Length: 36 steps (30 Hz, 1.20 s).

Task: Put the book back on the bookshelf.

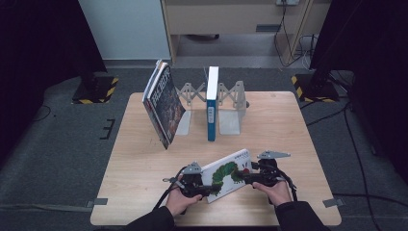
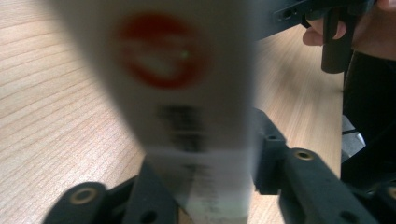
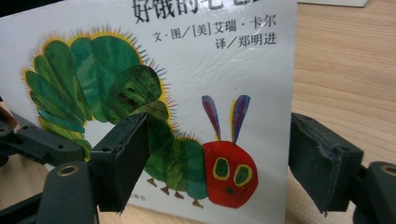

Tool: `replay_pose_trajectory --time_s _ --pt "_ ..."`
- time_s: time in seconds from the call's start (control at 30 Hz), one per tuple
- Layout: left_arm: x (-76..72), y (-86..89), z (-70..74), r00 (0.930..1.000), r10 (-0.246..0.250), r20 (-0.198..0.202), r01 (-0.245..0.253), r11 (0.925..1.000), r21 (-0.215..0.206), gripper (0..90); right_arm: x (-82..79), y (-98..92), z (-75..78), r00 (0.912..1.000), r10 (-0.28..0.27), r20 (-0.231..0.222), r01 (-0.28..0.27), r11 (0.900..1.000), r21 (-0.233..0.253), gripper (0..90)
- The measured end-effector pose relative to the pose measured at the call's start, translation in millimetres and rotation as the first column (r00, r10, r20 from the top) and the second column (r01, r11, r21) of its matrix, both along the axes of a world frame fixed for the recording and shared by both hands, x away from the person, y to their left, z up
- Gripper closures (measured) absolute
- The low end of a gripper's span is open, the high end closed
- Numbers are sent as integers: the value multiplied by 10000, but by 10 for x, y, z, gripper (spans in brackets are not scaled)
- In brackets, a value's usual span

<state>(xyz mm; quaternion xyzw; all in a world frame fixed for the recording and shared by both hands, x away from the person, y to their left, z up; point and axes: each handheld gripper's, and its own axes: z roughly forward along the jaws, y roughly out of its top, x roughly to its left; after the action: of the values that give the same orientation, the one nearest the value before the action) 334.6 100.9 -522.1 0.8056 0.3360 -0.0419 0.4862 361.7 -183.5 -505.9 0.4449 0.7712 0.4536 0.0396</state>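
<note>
A white picture book (image 1: 226,174) with a green caterpillar and a red face on its cover hangs tilted just above the front of the wooden table (image 1: 144,159), between both hands. My left gripper (image 1: 198,185) holds its left end; in the left gripper view the jaws press on either side of the blurred white spine (image 2: 182,70), and the gripper (image 2: 201,158) is shut on it. My right gripper (image 1: 251,177) is at the book's right end. In the right gripper view the cover (image 3: 187,56) faces the camera. The gripper (image 3: 219,128) stands open, one jaw in front of the cover, the other just past the book's edge.
At the back of the table stands a metal expanding book rack (image 1: 230,103) with a blue-and-white book (image 1: 211,103) upright in it. A dark-covered book (image 1: 163,103) leans at the rack's left end. The right hand (image 2: 336,28) shows far off in the left gripper view.
</note>
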Motion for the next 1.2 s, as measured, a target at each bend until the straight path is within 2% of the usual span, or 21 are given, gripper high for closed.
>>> replay_pose_trajectory --time_s 0.07,0.13,0.27,0.33,0.43,0.63,0.8,1.0,1.07,1.2 --pt "3 5 15 10000 28 88 -28 10000 86 696 -3 4 10 10000 13 6 -13 10000 33 236" --pt "2 4 18 10000 24 12 -24 10000 63 703 -1 8 10 10000 -3 56 3 10000 19 231" --pt "0 5 68 9999 -52 -122 50 9998 -214 735 1 -7 22 9999 -101 74 101 9999 64 222" --pt "0 10 111 10000 -23 -57 21 9996 -274 741 1 -24 33 9997 -239 76 238 9996 132 221" --pt "9 44 162 9997 198 -124 -203 9987 -461 743 10 -55 35 9990 -388 202 387 9992 61 211" --pt "34 109 284 9987 509 -68 -512 9968 -616 745 11 -78 45 9982 -506 335 512 9985 -176 205" --pt "69 180 371 9958 918 -46 -919 9939 -614 745 24 -124 36 9959 -824 379 850 9938 -721 196" --pt "109 272 497 9894 1441 178 -1425 9871 -725 745 59 -227 23 9889 -1375 563 1445 9783 -1482 157" --pt "122 298 546 9875 1550 301 -1523 9853 -770 745 73 -271 11 9862 -1529 639 1623 9685 -1887 139" --pt "141 336 623 9818 1839 466 -1795 9800 -855 746 102 -377 -30 9807 -1841 665 1953 9419 -2732 111"
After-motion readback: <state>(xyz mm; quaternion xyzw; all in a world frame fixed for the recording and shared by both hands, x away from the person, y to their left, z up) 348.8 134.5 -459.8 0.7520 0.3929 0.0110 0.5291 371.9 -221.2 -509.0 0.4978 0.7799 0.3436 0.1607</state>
